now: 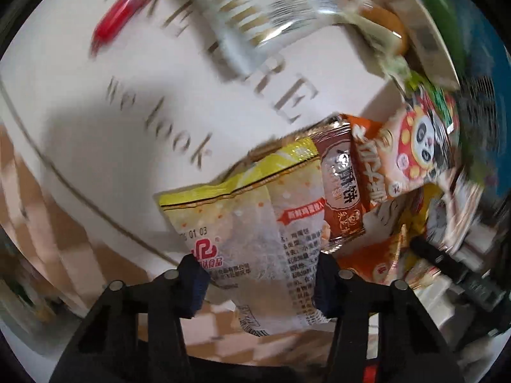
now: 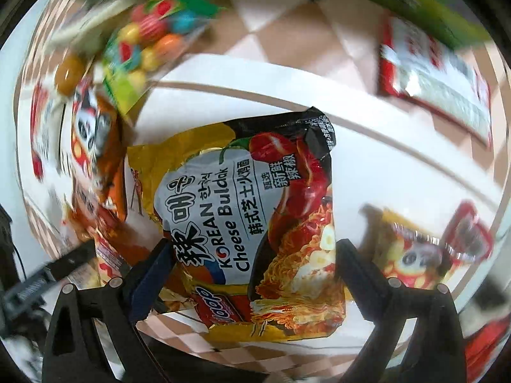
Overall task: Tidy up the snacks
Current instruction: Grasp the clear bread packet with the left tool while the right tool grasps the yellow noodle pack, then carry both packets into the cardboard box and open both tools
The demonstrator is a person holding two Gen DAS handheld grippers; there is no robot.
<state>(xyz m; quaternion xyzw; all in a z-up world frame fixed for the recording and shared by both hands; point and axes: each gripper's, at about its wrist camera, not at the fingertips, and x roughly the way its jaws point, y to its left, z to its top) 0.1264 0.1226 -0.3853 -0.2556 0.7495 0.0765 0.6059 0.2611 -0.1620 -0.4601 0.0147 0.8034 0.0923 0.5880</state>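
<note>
Straddling a yellow-topped packet (image 1: 236, 239), left claw (image 1: 258, 284) sits part-closed, pads at its edges; whether they press is unclear. Right claw (image 2: 252, 271) is wide open around the noodle pack (image 2: 255, 217), not gripping. Both packs lie on the white tray (image 1: 95, 121). Risks: snagging the overlapping brown packet (image 1: 341, 191), or crushing the noodles. Motion blur hides the outer snacks.
</note>
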